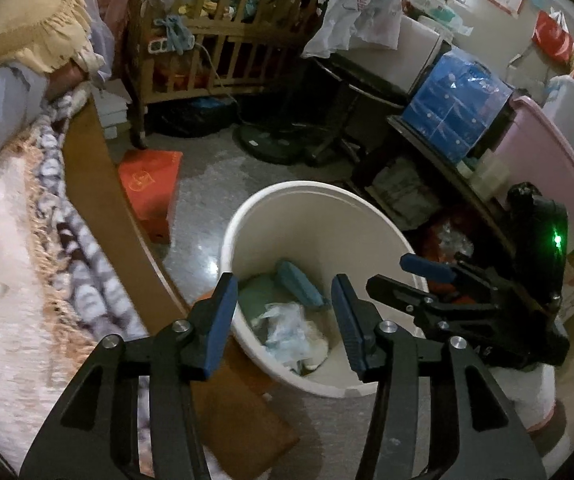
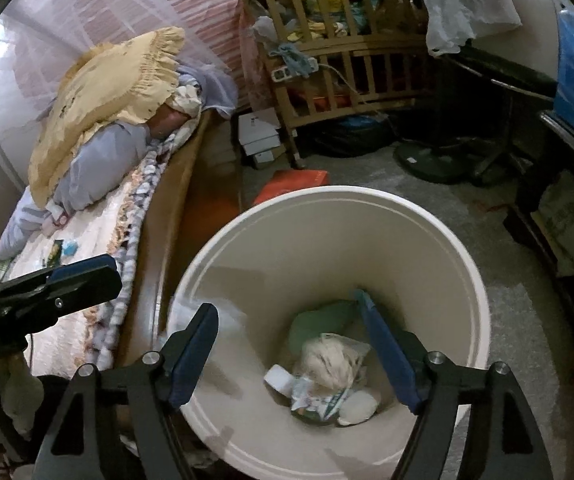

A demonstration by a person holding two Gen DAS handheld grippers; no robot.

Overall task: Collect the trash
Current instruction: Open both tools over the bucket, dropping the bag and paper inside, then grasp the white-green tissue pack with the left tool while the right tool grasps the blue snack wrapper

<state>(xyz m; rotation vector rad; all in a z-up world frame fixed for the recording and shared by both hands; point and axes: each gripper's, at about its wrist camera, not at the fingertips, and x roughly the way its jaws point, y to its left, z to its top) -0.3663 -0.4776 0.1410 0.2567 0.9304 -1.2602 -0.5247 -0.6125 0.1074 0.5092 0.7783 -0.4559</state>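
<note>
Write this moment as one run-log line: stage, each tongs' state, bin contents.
stage: over bin | left tongs: open, empty | right tongs: open, empty | bin: trash at bottom | bed: small items left

The bucket (image 2: 327, 216) stands on the floor (image 2: 507, 320) just right of the bed (image 2: 87, 240), with crumpled wrappers (image 2: 327, 364) lying in its bottom. A flat box (image 1: 149, 184) lies on the floor beyond it. The crib (image 2: 347, 60) stands far behind, and the fan base (image 1: 271, 144) sits to its right.
</note>
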